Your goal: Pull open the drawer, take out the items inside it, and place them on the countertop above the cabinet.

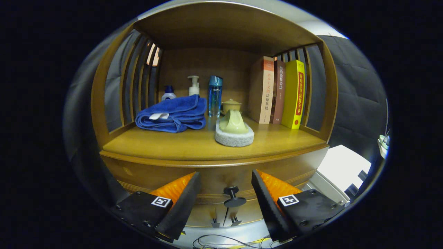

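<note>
Gripper (pixel 226 188) spread wide, fingers flanking the dark drawer knob (pixel 232 196) at twelve o'clock, touching nothing. Beyond, on the countertop (pixel 180 145): folded blue towel (pixel 172 114) at eleven, green-handled scrubber (pixel 234 130) dead ahead, books (pixel 279 93) at one.

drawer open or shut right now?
Shut: the drawer front sits flush under the countertop; its knob hangs between the open gripper fingers, untouched.

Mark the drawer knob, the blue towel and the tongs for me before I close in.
drawer knob (pixel 231 190), gripper view, on its round black head, between the open fingers.
blue towel (pixel 173 116), gripper view, on the folded top layer.
tongs (pixel 225 188), gripper view, midway between the fingertips, open.
</note>
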{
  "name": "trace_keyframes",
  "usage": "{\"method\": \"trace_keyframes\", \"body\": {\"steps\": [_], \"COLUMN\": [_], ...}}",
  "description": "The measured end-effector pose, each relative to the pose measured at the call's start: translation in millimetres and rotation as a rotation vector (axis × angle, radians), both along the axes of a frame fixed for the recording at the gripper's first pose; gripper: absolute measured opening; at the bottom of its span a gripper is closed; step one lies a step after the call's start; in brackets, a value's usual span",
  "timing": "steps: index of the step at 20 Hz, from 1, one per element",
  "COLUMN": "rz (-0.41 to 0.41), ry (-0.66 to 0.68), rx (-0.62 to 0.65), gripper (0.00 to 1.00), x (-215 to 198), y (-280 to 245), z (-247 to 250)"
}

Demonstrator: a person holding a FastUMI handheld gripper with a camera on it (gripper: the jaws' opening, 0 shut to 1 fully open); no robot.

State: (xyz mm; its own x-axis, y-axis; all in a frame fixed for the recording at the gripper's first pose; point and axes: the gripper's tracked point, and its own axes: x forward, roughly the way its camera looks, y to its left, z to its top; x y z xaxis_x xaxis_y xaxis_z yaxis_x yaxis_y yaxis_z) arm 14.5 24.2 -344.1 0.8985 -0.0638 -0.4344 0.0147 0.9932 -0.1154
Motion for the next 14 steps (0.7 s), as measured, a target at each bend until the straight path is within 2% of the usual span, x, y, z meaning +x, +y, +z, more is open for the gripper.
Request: {"method": "trace_keyframes", "body": {"steps": [7, 14], "rz": [0.052, 0.076], "ry": [-0.115, -0.194], "rx": [0.019, 0.086], "gripper": [0.98, 0.98], "x": [13.1, 10.9], "y": [23.4, 36.9], "z": [109.2, 183.1]}}
